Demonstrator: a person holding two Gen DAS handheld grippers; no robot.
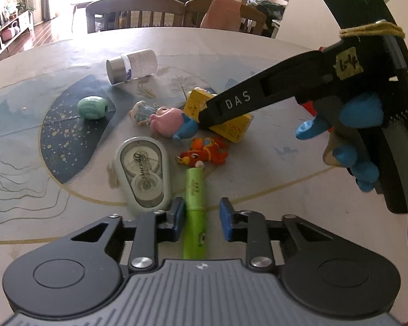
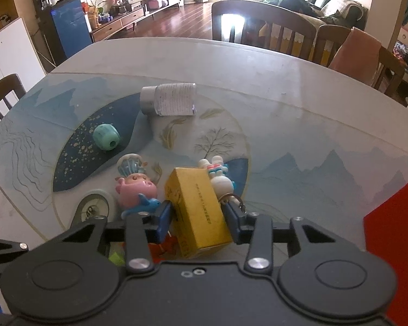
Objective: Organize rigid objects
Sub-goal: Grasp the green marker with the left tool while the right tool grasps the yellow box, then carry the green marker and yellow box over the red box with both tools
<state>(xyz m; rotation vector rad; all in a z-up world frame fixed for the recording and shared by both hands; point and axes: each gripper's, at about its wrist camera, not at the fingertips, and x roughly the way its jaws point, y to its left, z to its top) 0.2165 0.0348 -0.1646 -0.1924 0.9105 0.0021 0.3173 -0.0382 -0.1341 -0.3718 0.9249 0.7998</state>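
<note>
We are viewing a round table [image 1: 272,62]. At left, the left gripper [image 1: 201,217] is pointing steeply down, its blue pads straddling a green tube [image 1: 194,209]; one pad is touching the tube, the other is standing just clear, so the jaws are not clamping. The tube's near end is hiding under the gripper body. At right, the right gripper [image 2: 197,217], held by a blue-gloved hand [image 1: 348,141], is angling down and clamping a yellow box [image 2: 197,209], which is lying near the table's middle beside a pink toy [image 2: 136,187]. The orange toy [image 1: 204,152] is mostly hidden in the right view.
</note>
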